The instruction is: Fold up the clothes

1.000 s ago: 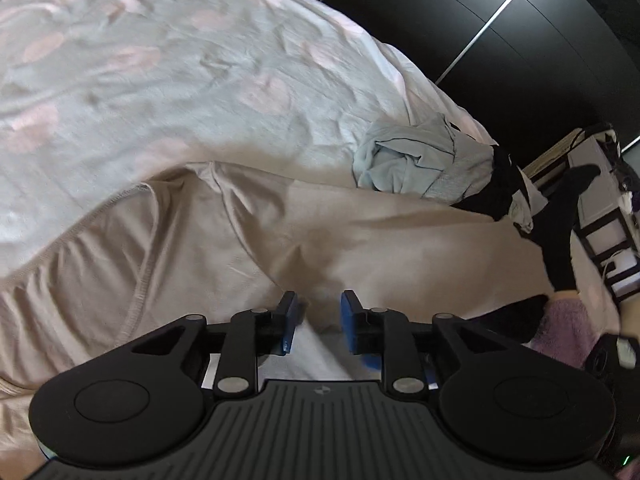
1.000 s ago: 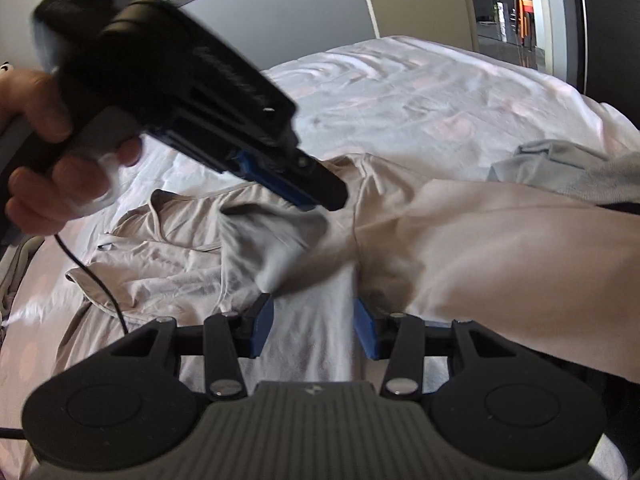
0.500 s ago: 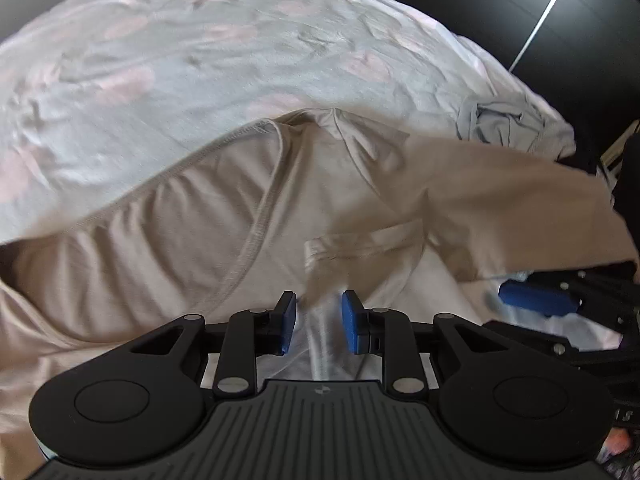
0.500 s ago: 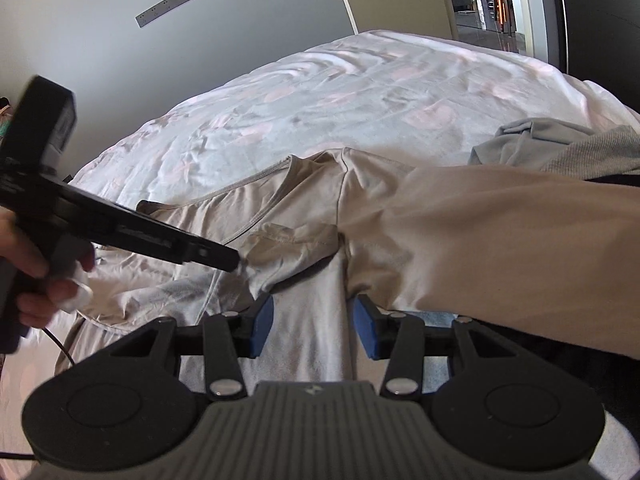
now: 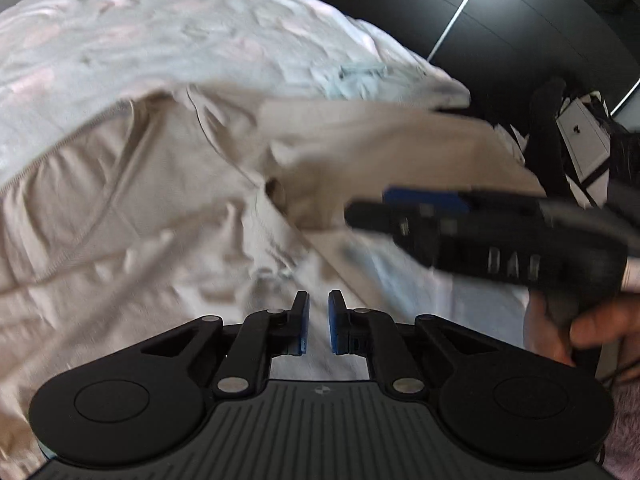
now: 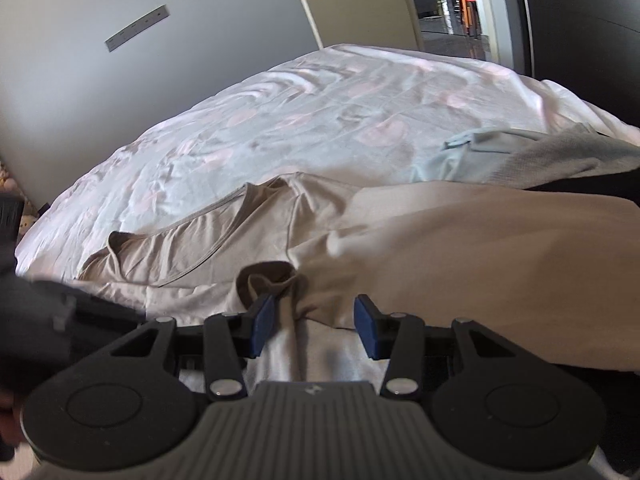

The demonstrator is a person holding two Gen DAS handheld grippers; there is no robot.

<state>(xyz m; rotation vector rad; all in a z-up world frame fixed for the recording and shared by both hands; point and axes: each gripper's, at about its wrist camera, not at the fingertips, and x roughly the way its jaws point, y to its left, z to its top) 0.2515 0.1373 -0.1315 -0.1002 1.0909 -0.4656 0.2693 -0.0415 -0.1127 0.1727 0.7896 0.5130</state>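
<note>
A beige long-sleeved top (image 5: 132, 200) lies spread on the bed, its neckline toward the far side; it also shows in the right wrist view (image 6: 440, 248). My left gripper (image 5: 319, 322) hovers over the top's middle, jaws a narrow gap apart, nothing between them. My right gripper (image 6: 314, 328) is open, with a bunched sleeve cuff (image 6: 272, 280) lying just ahead between its fingers, not clamped. In the left wrist view the right gripper (image 5: 404, 208) reaches in from the right, blurred.
The bed has a white sheet with pale pink blotches (image 6: 320, 112). A crumpled pale blue-grey garment (image 6: 500, 156) lies at the bed's right edge. Dark wardrobe doors (image 5: 460, 12) stand beyond. A grey wall (image 6: 120, 40) is at the bed's far left.
The left gripper's jaws have narrowed slightly and its view has swung. The right gripper has moved forward and down to the sleeve cuff. The left gripper has left the middle of the right wrist view.
</note>
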